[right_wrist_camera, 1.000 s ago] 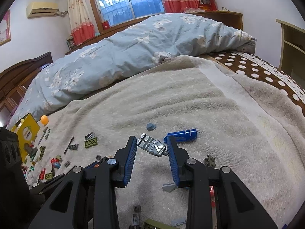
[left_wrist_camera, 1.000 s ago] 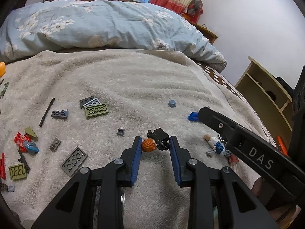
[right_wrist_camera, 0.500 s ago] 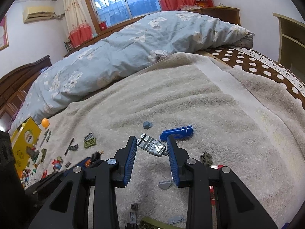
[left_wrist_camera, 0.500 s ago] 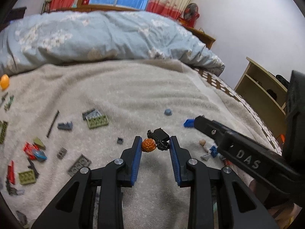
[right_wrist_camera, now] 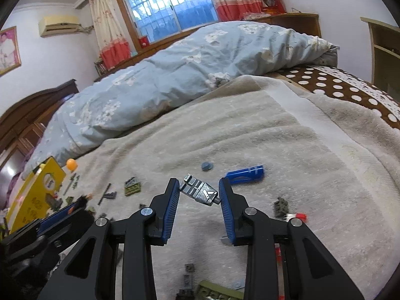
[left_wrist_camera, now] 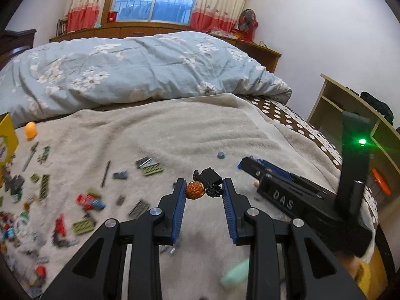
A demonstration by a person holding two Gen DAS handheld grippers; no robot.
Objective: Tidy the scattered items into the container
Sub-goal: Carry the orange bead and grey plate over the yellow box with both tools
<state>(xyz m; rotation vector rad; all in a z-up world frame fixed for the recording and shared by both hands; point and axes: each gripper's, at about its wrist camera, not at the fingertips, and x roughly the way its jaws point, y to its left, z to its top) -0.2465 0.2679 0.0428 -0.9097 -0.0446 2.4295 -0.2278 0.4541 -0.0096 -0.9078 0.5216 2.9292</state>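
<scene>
Bed (right_wrist_camera: 287, 135) covered by a beige towel, toy bricks scattered over it. Left tongs (left_wrist_camera: 204, 191) clenched on an orange-and-black toy piece (left_wrist_camera: 203, 187), held clear above the towel. Right tongs (right_wrist_camera: 199, 192) clenched on a silver-grey brick (right_wrist_camera: 198, 192), just left of a blue tube (right_wrist_camera: 246, 174). Yellow box (right_wrist_camera: 37, 192) seen at the towel's left edge, well apart from both tongs.

A home bedroom: a bed (right_wrist_camera: 287, 135) with a floral quilt (right_wrist_camera: 190, 62) fills the frame, curtained window (right_wrist_camera: 165, 5) at top.
</scene>
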